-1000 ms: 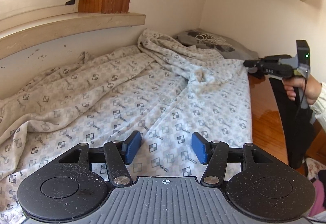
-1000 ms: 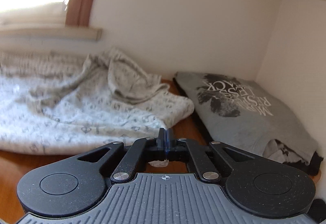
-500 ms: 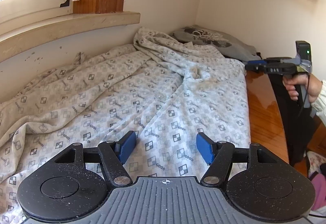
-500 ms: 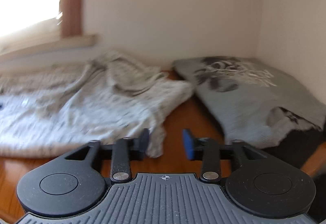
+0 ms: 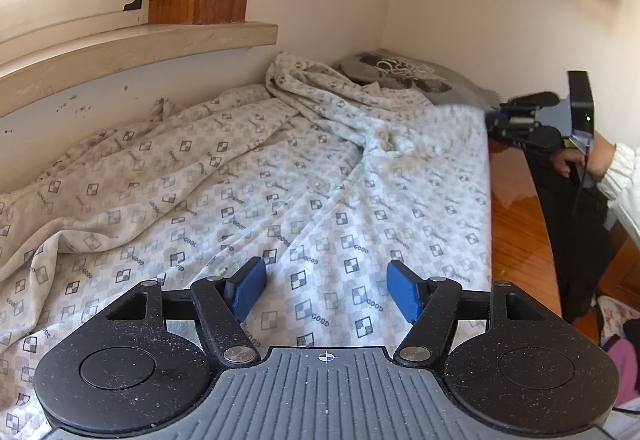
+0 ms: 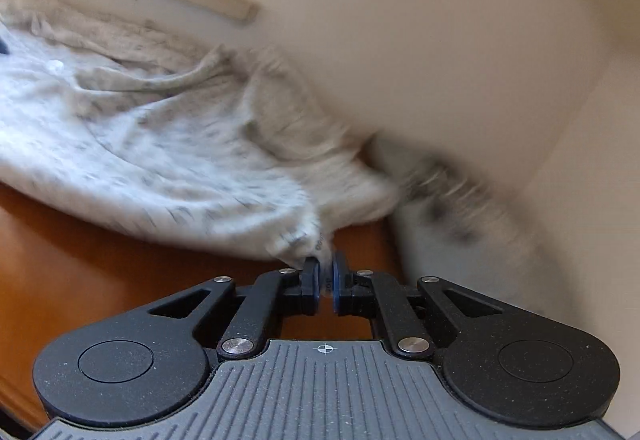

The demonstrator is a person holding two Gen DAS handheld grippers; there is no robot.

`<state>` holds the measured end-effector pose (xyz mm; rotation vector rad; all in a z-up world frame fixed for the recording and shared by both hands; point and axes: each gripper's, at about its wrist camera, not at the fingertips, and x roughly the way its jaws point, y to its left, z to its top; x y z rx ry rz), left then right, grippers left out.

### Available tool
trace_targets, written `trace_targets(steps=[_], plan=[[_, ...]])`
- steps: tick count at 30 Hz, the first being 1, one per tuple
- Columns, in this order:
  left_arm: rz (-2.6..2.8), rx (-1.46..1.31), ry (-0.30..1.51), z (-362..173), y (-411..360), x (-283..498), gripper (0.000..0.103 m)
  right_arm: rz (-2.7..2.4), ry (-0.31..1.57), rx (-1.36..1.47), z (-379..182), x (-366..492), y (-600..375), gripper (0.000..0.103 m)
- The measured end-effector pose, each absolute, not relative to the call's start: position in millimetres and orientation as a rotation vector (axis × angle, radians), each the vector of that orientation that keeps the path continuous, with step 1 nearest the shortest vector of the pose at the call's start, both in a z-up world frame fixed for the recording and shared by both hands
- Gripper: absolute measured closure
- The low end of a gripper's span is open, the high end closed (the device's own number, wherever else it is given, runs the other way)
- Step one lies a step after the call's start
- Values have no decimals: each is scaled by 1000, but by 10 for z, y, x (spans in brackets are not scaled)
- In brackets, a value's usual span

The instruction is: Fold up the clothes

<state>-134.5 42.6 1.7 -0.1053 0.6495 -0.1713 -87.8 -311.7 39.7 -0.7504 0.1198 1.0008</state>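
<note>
White walls meet in a corner behind a shiny wooden surface (image 5: pixel 516 224), and a pale window ledge (image 5: pixel 136 48) runs along the left wall. A big checked cloth (image 5: pixel 248 192) covers most of the surface, bunched in wrinkles against the wall and lying flatter in the middle. Its right edge runs straight, leaving a bare strip of wood beside it. A grey printed shirt (image 5: pixel 404 70) lies in the far corner, just past the cloth. The left hand-held gripper (image 5: pixel 326 290) hangs low over the near part of the cloth with its blue pads (image 5: pixel 404 296) wide apart and nothing between them. The right hand-held gripper (image 6: pixel 326 282) is at the far right edge of the cloth, its pads squeezed together on a corner of the fabric, which lifts a little off the wood there. A hand (image 5: pixel 588 160) in a white sleeve holds it.
</note>
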Motion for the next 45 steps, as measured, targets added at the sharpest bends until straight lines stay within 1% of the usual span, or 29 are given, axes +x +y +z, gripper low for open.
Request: trace_targets(steps=[4, 6, 8, 10, 12, 15, 17, 19, 22, 26, 30, 32, 35, 36, 38, 45], plan=[[-174, -107, 650, 14, 442, -1337, 32, 925, 129, -792, 350, -844, -3150, 95], [-174, -108, 649, 15, 449, -1337, 32, 905, 170, -749, 367, -779, -3232, 94], [-173, -108, 649, 15, 446, -1333, 32, 905, 189, -658, 447, -749, -3335, 84], [-172, -101, 650, 13, 437, -1331, 32, 940, 192, -554, 515, -809, -3359, 64], [-172, -96, 651, 11, 430, -1332, 31, 999, 209, -437, 565, -882, -3350, 58], [-165, -93, 650, 7, 424, -1337, 31, 1153, 321, -264, 530, -907, -3201, 52], [-159, -94, 650, 6, 423, -1344, 29, 1198, 384, -206, 458, -884, -3112, 52], [-153, -96, 651, 8, 416, -1369, 26, 1184, 406, -215, 381, -838, -3093, 52], [-138, -83, 655, 14, 397, -1446, 25, 1161, 439, -229, 266, -769, -3063, 52], [-106, -116, 649, 24, 445, -1531, 25, 1153, 407, -291, 219, -813, -3056, 51], [-69, -158, 632, 48, 516, -1611, 24, 1146, 411, -276, 207, -780, -3053, 51], [-46, -188, 620, 66, 576, -1682, 21, 1146, 412, -273, 200, -768, -3035, 51], [16, -193, 598, 119, 696, -1896, 20, 1147, 410, -271, 199, -759, -3030, 51], [44, -192, 583, 138, 747, -1982, 18, 1148, 410, -271, 198, -759, -3031, 51], [90, -206, 553, 150, 899, -2166, 0, 1150, 409, -269, 197, -766, -3044, 51], [192, -335, 572, 64, 1343, -2463, 0, 1153, 404, -264, 190, -773, -3055, 51]])
